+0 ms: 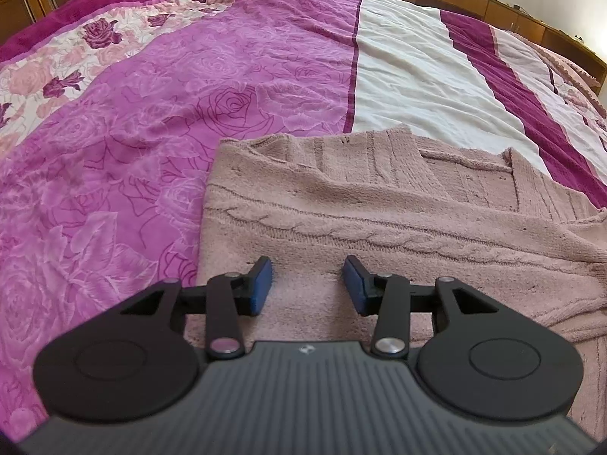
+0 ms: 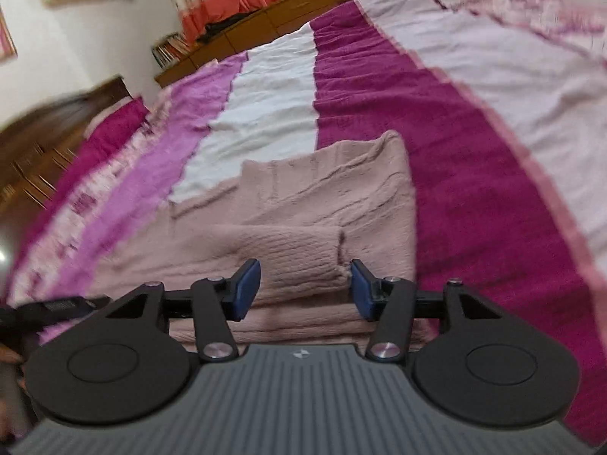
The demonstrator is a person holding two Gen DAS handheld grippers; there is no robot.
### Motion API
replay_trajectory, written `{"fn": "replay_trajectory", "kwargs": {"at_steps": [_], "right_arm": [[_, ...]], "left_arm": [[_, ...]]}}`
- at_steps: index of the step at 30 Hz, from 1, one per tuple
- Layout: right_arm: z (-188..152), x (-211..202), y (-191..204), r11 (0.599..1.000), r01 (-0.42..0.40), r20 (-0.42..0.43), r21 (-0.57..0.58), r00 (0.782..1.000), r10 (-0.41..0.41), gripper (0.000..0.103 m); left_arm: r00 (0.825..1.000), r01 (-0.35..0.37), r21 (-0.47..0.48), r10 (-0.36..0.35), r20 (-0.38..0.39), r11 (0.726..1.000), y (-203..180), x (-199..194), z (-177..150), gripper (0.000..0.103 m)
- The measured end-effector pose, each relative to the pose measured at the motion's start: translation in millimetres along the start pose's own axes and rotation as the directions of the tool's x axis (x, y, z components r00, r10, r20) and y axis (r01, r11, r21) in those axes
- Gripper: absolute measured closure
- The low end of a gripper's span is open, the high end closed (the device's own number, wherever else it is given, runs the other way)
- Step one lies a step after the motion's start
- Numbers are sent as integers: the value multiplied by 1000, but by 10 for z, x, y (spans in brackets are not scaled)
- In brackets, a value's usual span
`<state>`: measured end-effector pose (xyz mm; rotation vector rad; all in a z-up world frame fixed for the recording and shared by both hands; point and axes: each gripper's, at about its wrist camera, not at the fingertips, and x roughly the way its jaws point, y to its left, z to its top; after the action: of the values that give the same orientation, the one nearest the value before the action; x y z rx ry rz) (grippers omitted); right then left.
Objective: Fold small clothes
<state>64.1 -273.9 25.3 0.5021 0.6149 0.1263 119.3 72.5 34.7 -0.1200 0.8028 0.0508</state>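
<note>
My left gripper's body hides the near edge of the pink sweater [image 1: 379, 204], and the sweater's right side runs off that picture's edge. From my right wrist, the bedspread [image 2: 474, 132] beyond the sweater is smeared with blur, so its flower print and the books [image 2: 170, 47] past it can't be read.

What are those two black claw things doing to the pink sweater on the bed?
A person is folding a pink knitted sweater on the bedspread, with a gripper in each hand. The left gripper hangs open over the sweater's near edge, holding nothing. The right gripper is open too, with a folded sleeve lying loose between its fingers. The sweater is partly folded already.
</note>
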Motion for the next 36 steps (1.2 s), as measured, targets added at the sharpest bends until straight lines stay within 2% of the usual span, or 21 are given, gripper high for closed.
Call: {"fn": "replay_trajectory", "kwargs": {"at_steps": [3,5,8,14,15,16,17,19,21,23,24,26,27,29,31,34,36], "right_arm": [[33,75,-108,986,-97,-57,139,993,106,44],[67,102,-164,969,-121,-52,214,989,135,44],[149,184,-210,948,-130,-35,290,989,146,44],[316,407,-264,926,-95,-4,364,995,103,46],[332,419,-242,933,-86,-2,350,996,93,63],[346,399,-201,946,-71,12,316,997,71,85],[354,359,-147,960,-62,35,273,998,54,85],[324,187,6,988,-65,140,139,989,45,87],[235,2,207,999,-24,237,-42,971,34,87],[131,-48,345,983,82,264,-163,964,-36,87],[94,-14,360,974,130,248,-187,965,-82,86],[46,115,302,961,210,179,-183,968,-177,85],[33,165,244,961,228,137,-158,969,-208,79],[9,193,155,969,227,104,-95,971,-217,71],[10,136,128,974,218,117,-64,971,-210,56],[47,39,209,969,236,182,-74,958,-220,47],[121,6,220,975,202,176,-89,967,-184,46]], "left_arm": [[1000,-1,0,1,0,1000,4,9,10,59],[1000,-2,1,2,1,1000,7,8,8,59],[1000,-6,7,6,6,1000,-3,15,-3,59],[1000,-6,11,6,8,1000,-8,16,-11,59],[1000,-4,10,4,7,1000,-4,19,-8,59],[1000,-3,10,3,7,1000,-5,20,-8,59],[1000,-2,10,2,7,1000,-4,19,-8,59],[1000,-2,11,2,8,1000,-4,19,-7,59],[1000,-3,15,3,10,1000,-7,23,-7,58],[1000,-7,18,7,12,1000,-14,26,-14,57],[1000,-8,17,8,12,1000,-14,28,-15,56],[1000,-8,16,8,13,1000,-13,29,-16,56],[1000,-7,17,7,14,1000,-10,27,-19,56],[1000,-6,19,6,13,1000,-11,30,-16,56],[1000,-5,21,4,11,1000,-6,33,-14,55],[1000,-4,20,4,12,1000,-1,32,-16,55],[1000,-5,21,5,13,1000,-1,33,-15,55]]}}
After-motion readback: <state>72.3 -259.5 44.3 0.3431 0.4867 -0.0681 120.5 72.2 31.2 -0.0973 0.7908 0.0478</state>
